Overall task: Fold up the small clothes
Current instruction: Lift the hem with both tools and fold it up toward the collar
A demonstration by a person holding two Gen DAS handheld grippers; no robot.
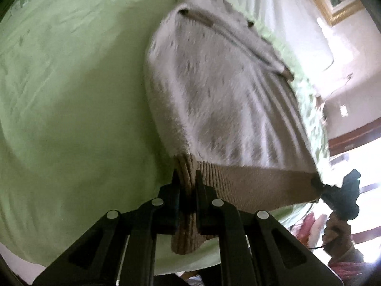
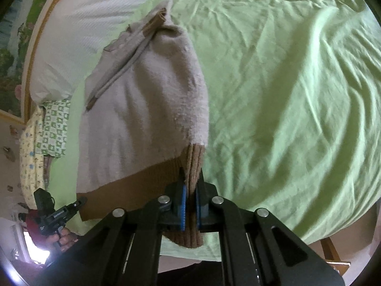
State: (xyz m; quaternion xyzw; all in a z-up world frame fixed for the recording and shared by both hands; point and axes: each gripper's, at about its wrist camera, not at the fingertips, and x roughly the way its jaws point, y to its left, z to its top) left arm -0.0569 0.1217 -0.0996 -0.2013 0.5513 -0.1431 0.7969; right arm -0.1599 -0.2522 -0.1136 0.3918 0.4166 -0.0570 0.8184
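Observation:
A small fuzzy grey sweater with a brown ribbed hem lies stretched over a green bed sheet. My left gripper is shut on the hem's left corner, the ribbed fabric bunched between its jaws. My right gripper is shut on the hem's other corner, which is pinched between its blue pads. The same grey sweater runs away from it, a sleeve folded across its far end. Each view shows the other gripper at the far hem corner: the right one and the left one, held by hands.
White pillows and a patterned green cloth lie by the head of the bed. A gold-framed picture hangs on the wall. The green sheet spreads wrinkled to the right of the sweater. A wooden bed frame shows at the bed's near edge.

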